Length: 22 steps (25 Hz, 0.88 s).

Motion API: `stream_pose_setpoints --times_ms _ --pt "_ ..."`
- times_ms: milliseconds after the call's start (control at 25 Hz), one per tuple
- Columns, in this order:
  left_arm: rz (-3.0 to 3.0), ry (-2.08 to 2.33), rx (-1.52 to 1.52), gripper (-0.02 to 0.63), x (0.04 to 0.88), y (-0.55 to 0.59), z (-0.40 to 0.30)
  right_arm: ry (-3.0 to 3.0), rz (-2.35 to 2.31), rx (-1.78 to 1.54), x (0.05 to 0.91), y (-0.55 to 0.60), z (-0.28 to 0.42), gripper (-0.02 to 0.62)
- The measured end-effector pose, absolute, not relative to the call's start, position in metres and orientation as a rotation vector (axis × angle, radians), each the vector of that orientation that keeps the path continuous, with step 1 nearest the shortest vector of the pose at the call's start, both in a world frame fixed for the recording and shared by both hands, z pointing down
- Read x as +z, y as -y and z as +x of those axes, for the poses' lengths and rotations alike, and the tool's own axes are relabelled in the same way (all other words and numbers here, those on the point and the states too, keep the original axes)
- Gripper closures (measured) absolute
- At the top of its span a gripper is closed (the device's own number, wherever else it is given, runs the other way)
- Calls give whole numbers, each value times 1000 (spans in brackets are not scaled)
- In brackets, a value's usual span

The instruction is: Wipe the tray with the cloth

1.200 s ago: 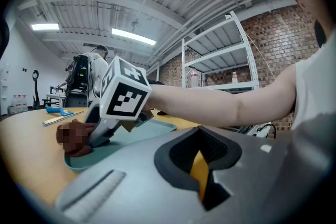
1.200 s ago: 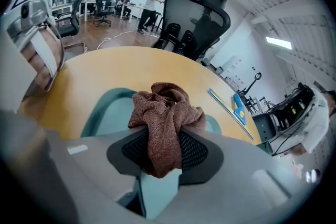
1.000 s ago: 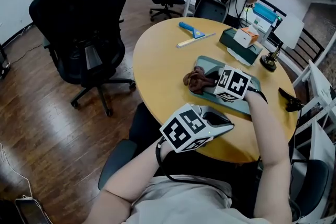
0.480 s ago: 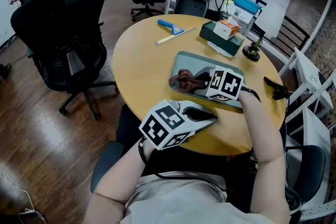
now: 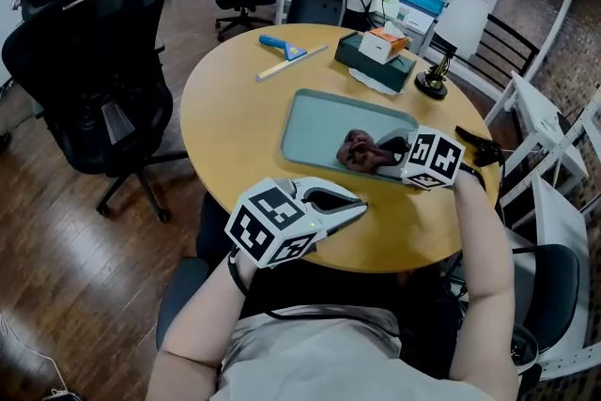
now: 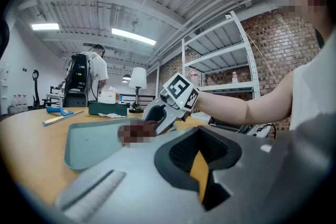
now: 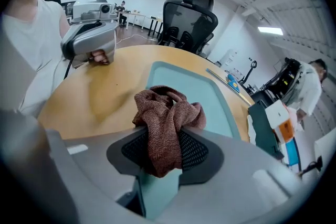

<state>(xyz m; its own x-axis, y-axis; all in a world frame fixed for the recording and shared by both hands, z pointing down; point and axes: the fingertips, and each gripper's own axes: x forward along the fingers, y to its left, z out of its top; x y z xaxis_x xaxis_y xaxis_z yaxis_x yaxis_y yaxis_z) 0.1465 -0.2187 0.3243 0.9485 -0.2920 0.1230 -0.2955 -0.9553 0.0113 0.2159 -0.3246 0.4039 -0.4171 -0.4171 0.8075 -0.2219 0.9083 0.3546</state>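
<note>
— Where's the cloth (image 5: 360, 151)?
— On the tray (image 5: 310, 122), its near-right part, clenched in the right gripper (image 5: 387, 148).
— And the left gripper (image 5: 349, 204)?
— Just off the tray's near edge, jaws pressed together, holding nothing.

From the head camera we look steeply down past both forearms onto a round yellow wooden table (image 5: 235, 108) carrying a shallow teal rectangular tray (image 5: 315, 122). The left gripper (image 5: 357, 202) camera sits low at the table's near edge, and we face across the tray toward a red brick wall (image 6: 273, 44). The right gripper (image 5: 383, 148) camera faces the opposite way, close behind a crumpled brown knitted cloth (image 7: 165, 123), toward a black mesh office chair (image 7: 191, 13). All three views share the tray, and each gripper view shows the other gripper.
</note>
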Motion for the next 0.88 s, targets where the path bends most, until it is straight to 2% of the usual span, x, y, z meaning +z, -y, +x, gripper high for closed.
stream_pose_setpoints --times_ms 480,680,880 --pt "3069 460 182 604 325 219 145 1930 554 -182 407 313 291 459" --pt "3070 461 181 605 326 220 145 1870 692 -156 409 343 321 459" --pt "3069 459 185 605 326 219 146 1896 706 -141 409 362 315 460"
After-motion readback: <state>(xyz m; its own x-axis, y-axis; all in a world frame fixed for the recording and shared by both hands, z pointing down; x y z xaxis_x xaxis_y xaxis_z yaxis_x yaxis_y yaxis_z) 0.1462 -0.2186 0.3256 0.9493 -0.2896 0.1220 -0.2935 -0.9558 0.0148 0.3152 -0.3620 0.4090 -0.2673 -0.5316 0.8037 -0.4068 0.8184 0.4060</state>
